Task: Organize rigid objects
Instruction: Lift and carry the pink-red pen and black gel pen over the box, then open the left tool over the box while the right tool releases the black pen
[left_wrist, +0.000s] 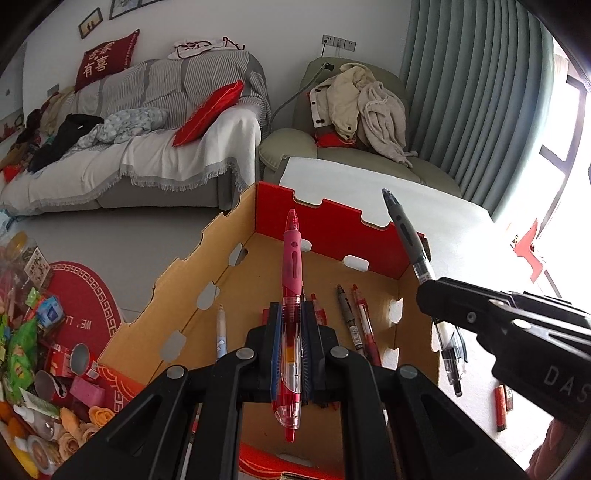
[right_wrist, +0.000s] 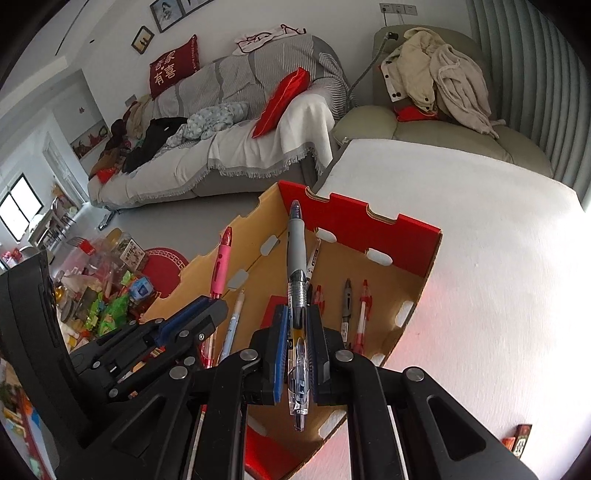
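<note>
Left gripper (left_wrist: 292, 325), lower centre of the left wrist view: black jointed fingers with ribbed blue pads closed on a pink pen (left_wrist: 291, 280), a slim cylinder with a matte pink rubber grip, clear plastic barrel and red tip, pointing away from the camera over the cardboard box (left_wrist: 207, 254). Right gripper (right_wrist: 297, 332), lower centre of the right wrist view: the same build, pads closed on a grey pen (right_wrist: 297, 266) with a grey rubber grip and a clear, dark-inked barrel, also held above the box; in the left wrist view this pen (left_wrist: 406, 232) stands tilted at centre right. The box is open-topped, of plain brown corrugated board with a glossy red far wall, notched rim and oval slots in its sides; it sits on a white, finely textured table (right_wrist: 480, 258). On the box floor, centre of both views, lie loose pens (right_wrist: 354, 314): two red-and-clear, one grey, and a pale blue one nearer the left wall. A small red oblong lighter (left_wrist: 500, 408) lies on the table at lower right
</note>
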